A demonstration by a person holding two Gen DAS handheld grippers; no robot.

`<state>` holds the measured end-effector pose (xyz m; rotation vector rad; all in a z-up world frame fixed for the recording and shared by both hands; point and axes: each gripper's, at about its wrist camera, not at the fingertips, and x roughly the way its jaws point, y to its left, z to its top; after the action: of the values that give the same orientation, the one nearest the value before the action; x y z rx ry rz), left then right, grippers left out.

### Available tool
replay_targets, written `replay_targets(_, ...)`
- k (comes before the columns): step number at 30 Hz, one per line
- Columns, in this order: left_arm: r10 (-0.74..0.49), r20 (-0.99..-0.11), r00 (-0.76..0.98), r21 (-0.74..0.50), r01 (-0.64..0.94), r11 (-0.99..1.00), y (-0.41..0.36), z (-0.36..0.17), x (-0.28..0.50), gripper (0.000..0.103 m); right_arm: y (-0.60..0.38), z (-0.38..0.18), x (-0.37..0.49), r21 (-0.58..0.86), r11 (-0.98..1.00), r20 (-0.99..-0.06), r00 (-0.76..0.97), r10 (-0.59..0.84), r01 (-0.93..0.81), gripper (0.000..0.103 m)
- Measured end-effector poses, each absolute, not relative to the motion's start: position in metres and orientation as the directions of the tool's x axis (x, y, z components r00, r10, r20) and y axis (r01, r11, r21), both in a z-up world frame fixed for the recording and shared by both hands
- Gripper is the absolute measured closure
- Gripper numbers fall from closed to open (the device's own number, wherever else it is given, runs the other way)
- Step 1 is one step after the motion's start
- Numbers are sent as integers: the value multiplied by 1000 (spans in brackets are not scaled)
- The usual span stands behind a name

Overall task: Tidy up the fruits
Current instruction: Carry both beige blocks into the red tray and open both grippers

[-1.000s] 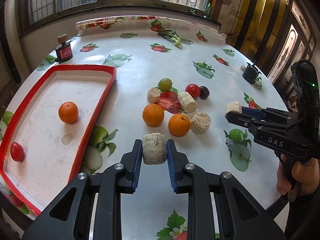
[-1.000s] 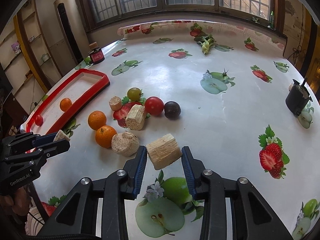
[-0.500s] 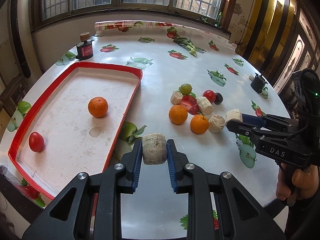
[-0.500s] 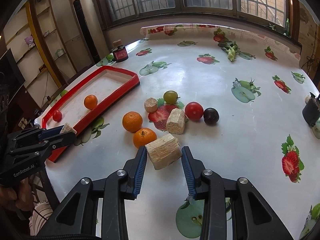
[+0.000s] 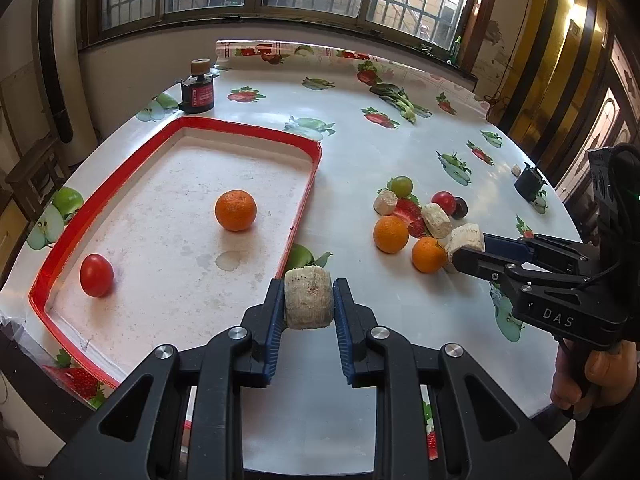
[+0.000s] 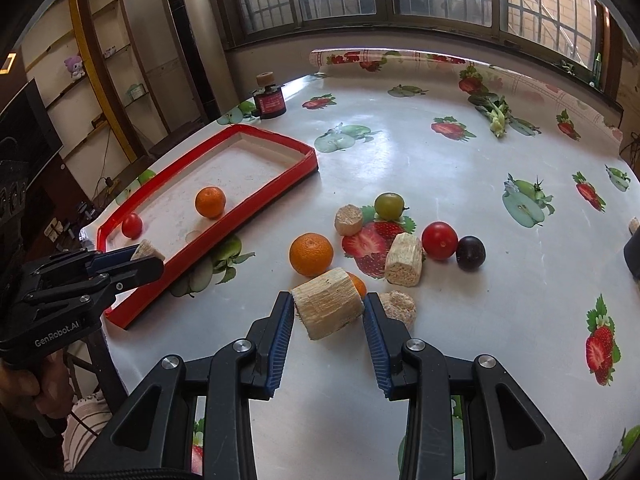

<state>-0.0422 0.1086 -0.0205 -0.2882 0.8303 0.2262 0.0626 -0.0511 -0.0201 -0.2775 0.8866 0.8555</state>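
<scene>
My left gripper [image 5: 308,300] is shut on a pale fibrous chunk [image 5: 308,298], held in the air over the right rim of the red tray [image 5: 308,188]. In the tray lie an orange [image 5: 235,210] and a red tomato [image 5: 96,275]. My right gripper [image 6: 328,312] is shut on a longer beige chunk [image 6: 326,308], above the pile on the table. That pile holds two oranges [image 6: 311,254], more chunks [image 6: 404,260], a red tomato [image 6: 439,240], a green tomato [image 6: 389,206] and a dark plum [image 6: 471,253]. The second orange is mostly hidden behind the held chunk.
A dark jar with a cork lid [image 5: 197,88] stands beyond the tray's far corner. A small black object [image 5: 529,182] sits near the table's right edge. A leafy green vegetable [image 6: 496,114] lies at the back. The round table [image 5: 360,152] wears a fruit-print cloth.
Both grippers have swung left with their chunks. The tray has come nearer the middle of each view, and the fruit pile has slid to the right.
</scene>
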Motion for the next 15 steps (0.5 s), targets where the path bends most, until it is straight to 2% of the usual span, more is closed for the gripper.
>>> replay_targets(15,110,-761,640,-189,-381,905,140,-30,-56,81,-10,-21,60,137,592,-779,283,560,-794,66)
